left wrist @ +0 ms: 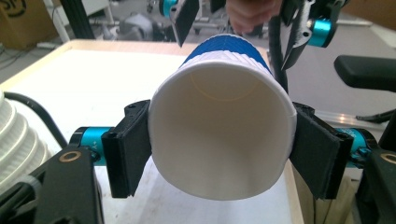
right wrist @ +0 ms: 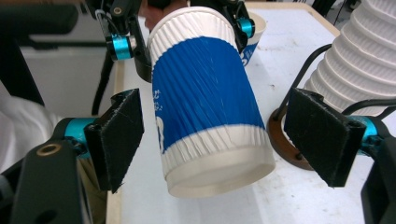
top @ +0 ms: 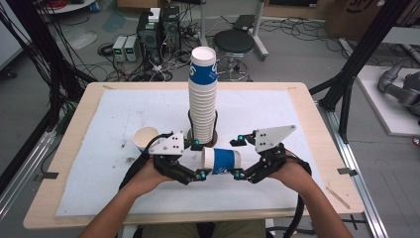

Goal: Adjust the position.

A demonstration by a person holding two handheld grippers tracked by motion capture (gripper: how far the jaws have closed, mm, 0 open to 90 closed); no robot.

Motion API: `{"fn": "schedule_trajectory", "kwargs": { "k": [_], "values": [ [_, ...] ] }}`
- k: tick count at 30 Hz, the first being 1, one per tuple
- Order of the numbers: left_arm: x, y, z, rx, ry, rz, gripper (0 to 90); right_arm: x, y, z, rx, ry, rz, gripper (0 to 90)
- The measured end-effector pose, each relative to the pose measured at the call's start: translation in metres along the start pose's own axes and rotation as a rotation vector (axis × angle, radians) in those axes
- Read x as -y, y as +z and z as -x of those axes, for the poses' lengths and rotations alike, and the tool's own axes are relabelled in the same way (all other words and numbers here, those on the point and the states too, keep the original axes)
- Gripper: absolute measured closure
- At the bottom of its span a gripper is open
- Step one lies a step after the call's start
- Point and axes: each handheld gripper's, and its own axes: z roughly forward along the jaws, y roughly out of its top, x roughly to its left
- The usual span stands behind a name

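A ribbed blue-and-white paper cup (top: 221,160) lies on its side in the air between my two grippers, just in front of the cup stack. My left gripper (top: 200,159) is shut on its open rim end. In the left gripper view both pads (left wrist: 128,151) press against the cup (left wrist: 219,135) at the mouth, which faces the camera. My right gripper (top: 239,156) stands open around the base end. In the right gripper view its pads (right wrist: 119,140) flank the cup (right wrist: 205,93) with a gap on each side.
A tall stack of white cups (top: 203,99) stands in a black wire holder (right wrist: 285,140) at mid-table, right behind the grippers. One single cup (top: 145,137) sits upright to the left of it. A white mat (top: 114,119) covers the wooden table.
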Motion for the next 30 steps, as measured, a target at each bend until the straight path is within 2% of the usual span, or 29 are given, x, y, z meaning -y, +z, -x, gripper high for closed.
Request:
{"fn": "schedule_trajectory", "kwargs": {
  "k": [11, 17, 22, 30],
  "values": [
    [-0.01, 0.0, -0.003, -0.002, 0.015, -0.109, 27.3, -0.018, 0.009, 0.0, -0.001, -0.091, -0.142, 20.3],
    [-0.014, 0.002, -0.003, 0.006, 0.021, -0.151, 27.3, -0.023, 0.018, -0.002, -0.006, -0.137, -0.235, 20.4],
    [-0.019, 0.004, -0.003, 0.009, 0.031, -0.187, 27.3, -0.024, 0.028, -0.004, -0.019, -0.154, -0.295, 20.4],
    [-0.021, 0.009, -0.003, 0.012, 0.037, -0.23, 27.2, -0.024, 0.036, -0.006, -0.032, -0.165, -0.339, 20.5]
  ]
}}
